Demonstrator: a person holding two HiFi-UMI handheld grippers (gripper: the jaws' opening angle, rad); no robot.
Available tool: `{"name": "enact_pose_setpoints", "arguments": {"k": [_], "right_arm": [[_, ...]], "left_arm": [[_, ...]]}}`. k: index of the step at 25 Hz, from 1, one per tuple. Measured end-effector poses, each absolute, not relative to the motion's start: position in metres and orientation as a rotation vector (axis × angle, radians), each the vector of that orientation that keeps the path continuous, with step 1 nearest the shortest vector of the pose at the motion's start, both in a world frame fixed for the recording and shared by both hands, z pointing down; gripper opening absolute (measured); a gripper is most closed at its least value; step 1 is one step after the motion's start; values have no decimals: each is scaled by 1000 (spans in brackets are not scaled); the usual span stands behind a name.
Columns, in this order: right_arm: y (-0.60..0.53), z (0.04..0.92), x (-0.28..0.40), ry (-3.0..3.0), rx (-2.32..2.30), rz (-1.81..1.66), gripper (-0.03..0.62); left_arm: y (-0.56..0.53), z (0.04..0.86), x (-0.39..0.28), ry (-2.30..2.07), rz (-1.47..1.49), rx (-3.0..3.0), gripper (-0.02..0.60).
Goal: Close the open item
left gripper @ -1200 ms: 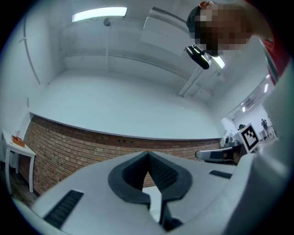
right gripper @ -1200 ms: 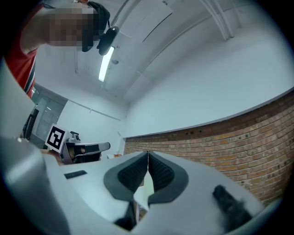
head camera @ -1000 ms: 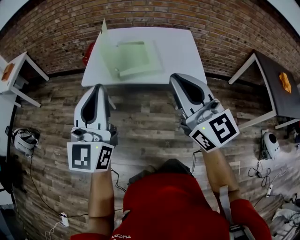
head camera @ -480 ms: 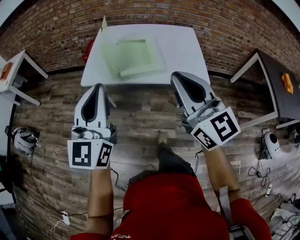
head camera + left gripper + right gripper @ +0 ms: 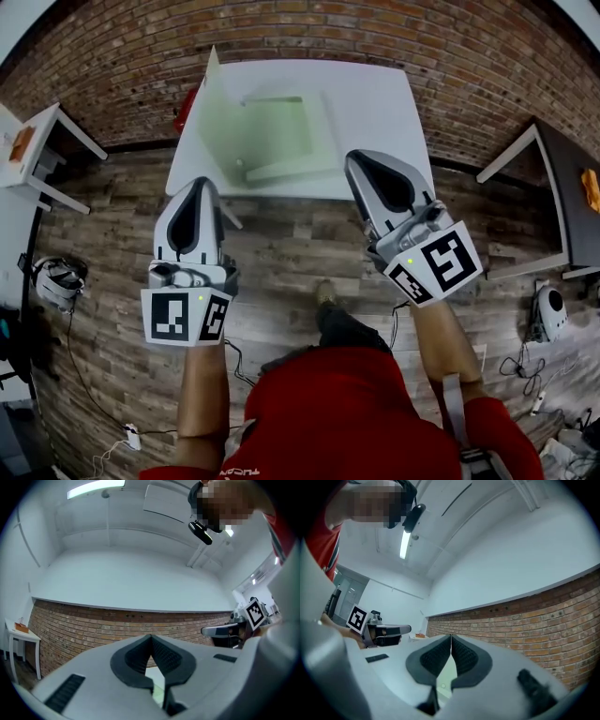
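A pale green flat box (image 5: 274, 131) lies open on the white table (image 5: 375, 103) at the top of the head view. Its lid (image 5: 212, 101) stands up along the box's left side. My left gripper (image 5: 199, 183) hovers over the wooden floor just short of the table's front edge, jaws shut and empty. My right gripper (image 5: 360, 159) is level with that front edge, to the right of the box, also shut and empty. In the left gripper view the pads (image 5: 151, 637) meet in front of a brick wall. The right gripper view shows its pads (image 5: 451, 637) pressed together too.
A brick wall (image 5: 469, 47) runs behind the table. A small white side table (image 5: 37, 127) stands at the left and a dark table (image 5: 562, 178) at the right. A red object (image 5: 186, 105) sits at the table's left end. Cables and devices (image 5: 56, 279) lie on the floor. My foot (image 5: 325, 294) is forward.
The table and green box have come nearer and sit larger in the head view as the person steps forward. Both grippers stay shut and hold their places in the frame.
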State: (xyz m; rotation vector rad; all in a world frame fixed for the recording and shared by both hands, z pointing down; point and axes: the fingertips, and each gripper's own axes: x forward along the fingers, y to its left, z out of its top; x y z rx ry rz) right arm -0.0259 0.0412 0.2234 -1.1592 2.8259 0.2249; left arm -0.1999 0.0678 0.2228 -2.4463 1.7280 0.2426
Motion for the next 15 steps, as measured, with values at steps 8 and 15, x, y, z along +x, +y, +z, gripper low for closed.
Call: {"name": "enact_pose_setpoints", "arguments": {"k": [8,15], "right_arm": [[-35,233,-12,2869,-1107,209,32],[-81,243,0,2911,-1092,252,32]], "left_arm": [[1,227,-176,1770,198,-2420,12],[-46,234,-153,1798,167,-2399,12]]}}
